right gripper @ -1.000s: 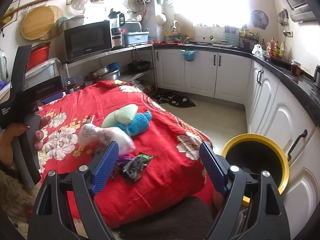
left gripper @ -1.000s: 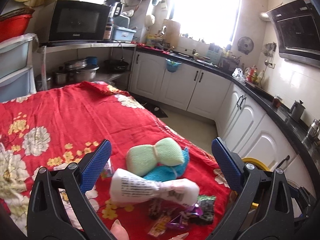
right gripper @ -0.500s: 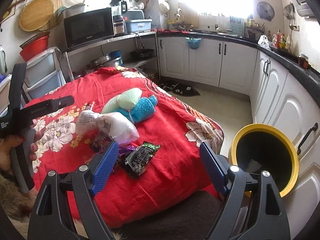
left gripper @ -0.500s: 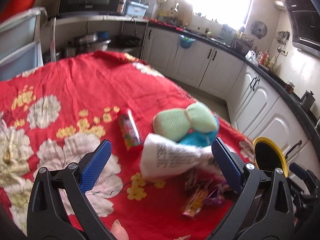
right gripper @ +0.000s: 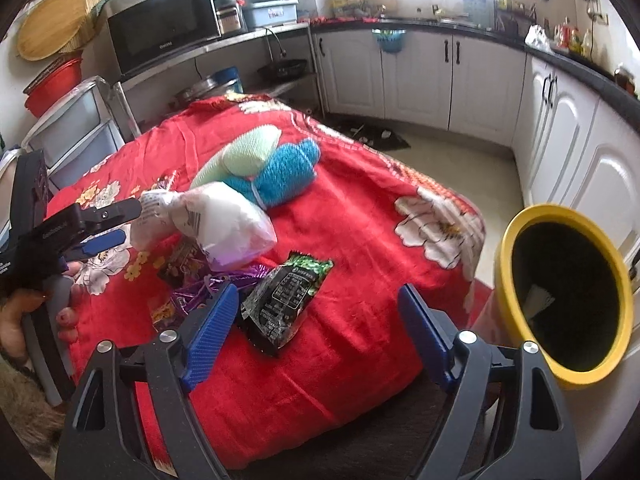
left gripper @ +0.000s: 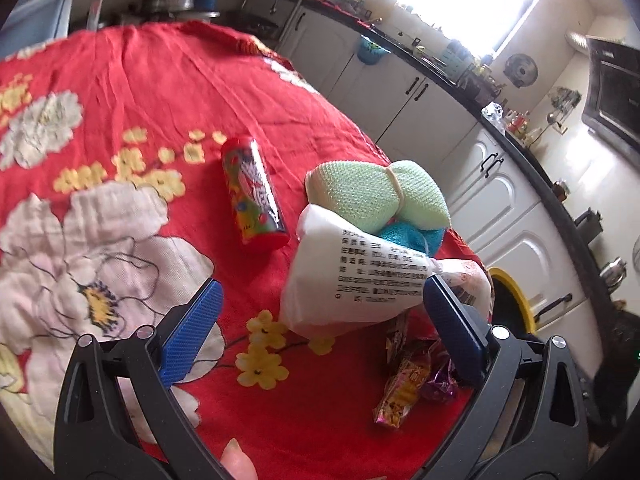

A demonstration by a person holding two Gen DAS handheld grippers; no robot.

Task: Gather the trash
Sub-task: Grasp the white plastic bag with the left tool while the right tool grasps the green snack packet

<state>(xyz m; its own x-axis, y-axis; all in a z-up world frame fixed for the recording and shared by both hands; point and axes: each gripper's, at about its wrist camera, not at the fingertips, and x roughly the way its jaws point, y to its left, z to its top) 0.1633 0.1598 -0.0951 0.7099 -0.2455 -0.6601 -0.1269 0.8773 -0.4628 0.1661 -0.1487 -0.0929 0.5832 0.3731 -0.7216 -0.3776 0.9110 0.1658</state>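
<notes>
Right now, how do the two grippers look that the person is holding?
Both are alike: the left gripper and the right gripper have black plastic frames with triangular cut-outs, silver rivets and ribbed blue pads. In the right wrist view the left gripper's black body carries small white lettering. No sleeves or cables show.

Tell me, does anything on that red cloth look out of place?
Yes: snack wrappers lie loose on the red cloth, beside a white plastic bag and a red tube, though the yellow-rimmed bin stands right alongside.
</notes>
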